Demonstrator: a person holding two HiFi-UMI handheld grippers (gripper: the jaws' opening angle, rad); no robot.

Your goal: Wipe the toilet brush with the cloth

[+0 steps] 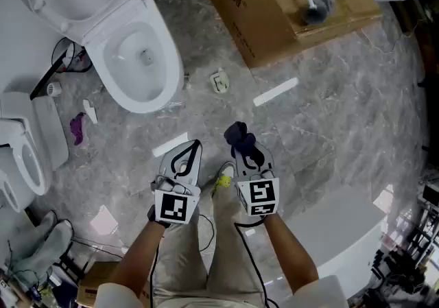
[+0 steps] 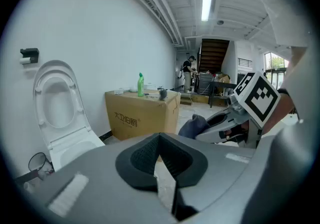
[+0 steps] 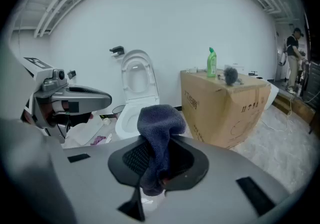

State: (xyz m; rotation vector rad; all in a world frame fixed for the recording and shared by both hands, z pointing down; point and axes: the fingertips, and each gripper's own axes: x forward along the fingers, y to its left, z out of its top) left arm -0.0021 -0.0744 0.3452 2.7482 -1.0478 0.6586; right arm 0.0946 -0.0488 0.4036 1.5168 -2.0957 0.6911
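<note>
The right gripper (image 1: 241, 143) is clamped on a dark cloth (image 3: 157, 127), which bunches above its jaws. The left gripper (image 1: 195, 145) has its jaws closed together on nothing. The toilet brush (image 1: 310, 2) lies on the cardboard box (image 1: 269, 17) at the upper right of the head view, well apart from both.

Judgement: the left gripper should steady the handle while the cloth runs along it.

The box side bears printed characters, not reliably legible. The green bottle (image 3: 212, 63) label is unreadable.

Head camera looks down; gripper cameras share toilet (image 3: 135, 88) and box (image 3: 225, 108).
</note>
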